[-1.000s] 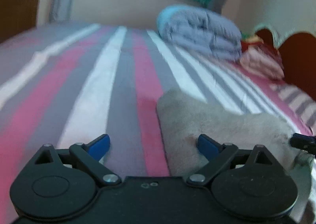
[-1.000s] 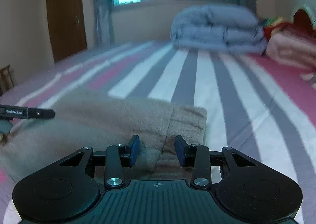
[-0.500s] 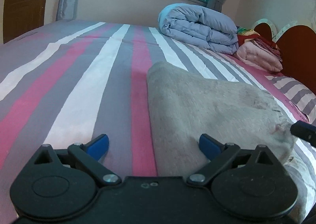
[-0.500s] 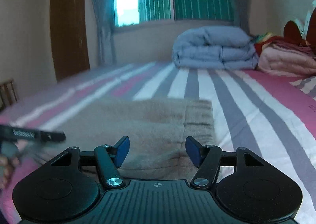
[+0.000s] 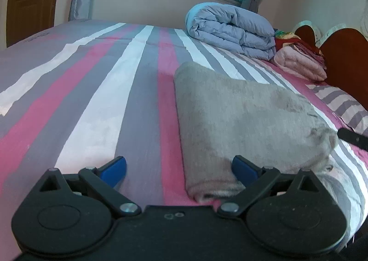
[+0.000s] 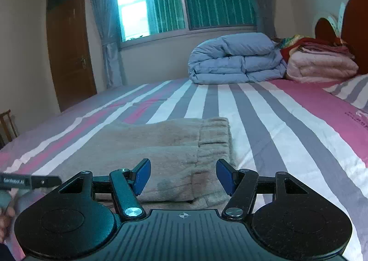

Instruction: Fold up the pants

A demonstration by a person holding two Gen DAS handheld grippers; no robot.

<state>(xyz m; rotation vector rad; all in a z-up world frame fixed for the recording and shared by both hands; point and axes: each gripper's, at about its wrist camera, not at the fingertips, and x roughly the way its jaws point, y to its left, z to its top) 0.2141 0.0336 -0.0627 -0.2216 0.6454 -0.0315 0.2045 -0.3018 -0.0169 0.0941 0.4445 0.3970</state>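
Pants lie folded on the striped bed, cuff end toward the duvet. My right gripper has spread wider than a second ago and holds nothing. Left gripper stays wide apart, one pad touching the pants' near edge.

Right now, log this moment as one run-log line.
task: fold pants | pants: folded, flat on bed | left gripper: open, holding nothing | right gripper: open, holding nothing
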